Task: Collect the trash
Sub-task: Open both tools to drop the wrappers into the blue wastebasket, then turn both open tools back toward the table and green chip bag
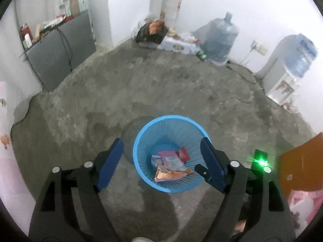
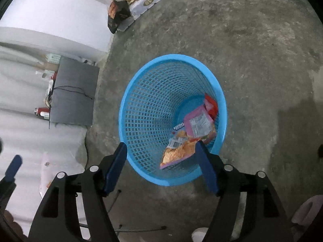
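Item: blue mesh basket (image 2: 141, 104), wrappers (image 2: 189, 133) at its bottom, stood directly below my right gripper (image 2: 161, 159). My left gripper (image 1: 161, 157) hung over its rim likewise. I logged both jaws spread wide and empty, bare concrete floor (image 2: 252, 60) open all round the rim.

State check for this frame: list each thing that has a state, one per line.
blue basket: upright on the floor, wrappers inside
orange snack wrapper: lying in the basket
pink wrapper: in the basket, on top of the orange one
red wrapper: in the basket, partly covered
left gripper: open, empty
right gripper: open, empty
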Available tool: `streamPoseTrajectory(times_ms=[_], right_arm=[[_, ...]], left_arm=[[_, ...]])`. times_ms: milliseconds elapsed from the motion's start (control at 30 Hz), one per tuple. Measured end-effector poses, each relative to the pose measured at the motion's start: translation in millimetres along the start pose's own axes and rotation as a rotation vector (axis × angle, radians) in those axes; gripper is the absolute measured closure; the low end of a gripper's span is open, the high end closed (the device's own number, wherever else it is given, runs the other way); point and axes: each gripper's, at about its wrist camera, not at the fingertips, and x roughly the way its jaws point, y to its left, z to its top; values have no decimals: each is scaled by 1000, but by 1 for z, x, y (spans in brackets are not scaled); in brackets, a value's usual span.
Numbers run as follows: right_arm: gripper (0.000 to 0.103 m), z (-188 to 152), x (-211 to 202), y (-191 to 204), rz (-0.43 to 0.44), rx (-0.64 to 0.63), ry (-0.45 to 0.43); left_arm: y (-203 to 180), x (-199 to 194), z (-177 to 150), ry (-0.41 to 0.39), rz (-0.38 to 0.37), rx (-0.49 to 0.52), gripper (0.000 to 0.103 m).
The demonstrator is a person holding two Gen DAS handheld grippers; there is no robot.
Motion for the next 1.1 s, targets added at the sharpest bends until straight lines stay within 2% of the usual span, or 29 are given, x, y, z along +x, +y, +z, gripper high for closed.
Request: streamPoseTrajectory(times_ms=[133, 333, 433, 567, 633, 767, 900, 1000, 1100], right_arm=[[35, -15, -35, 23, -17, -72, -58], [20, -56, -99, 84, -62, -273, -160], [12, -80, -129, 119, -91, -393, -217], [6, -109, -159, 157, -123, -514, -271], [6, -126, -172, 175, -152, -577, -298], [6, -159, -193, 204, -206, -684, -352], [6, -197, -211, 231, -177, -799, -408], [6, -222, -220, 248, -72, -874, -397], [6, -245, -225, 263, 40, -941, -344]], left_arm=[[17, -54, -4, -46, -69, -12, 21], [77, -146, -36, -95, -140, -99, 20], [111, -187, -58, -124, -136, -167, 14], [156, -246, -96, -197, -117, -261, 11], [179, -278, -119, -238, -93, -313, 11], [219, -344, -173, -369, -47, -428, 9], [246, -394, -222, -465, -2, -509, 9], [259, -419, -261, -504, 26, -549, 9], [265, -433, -297, -514, 62, -567, 9]])
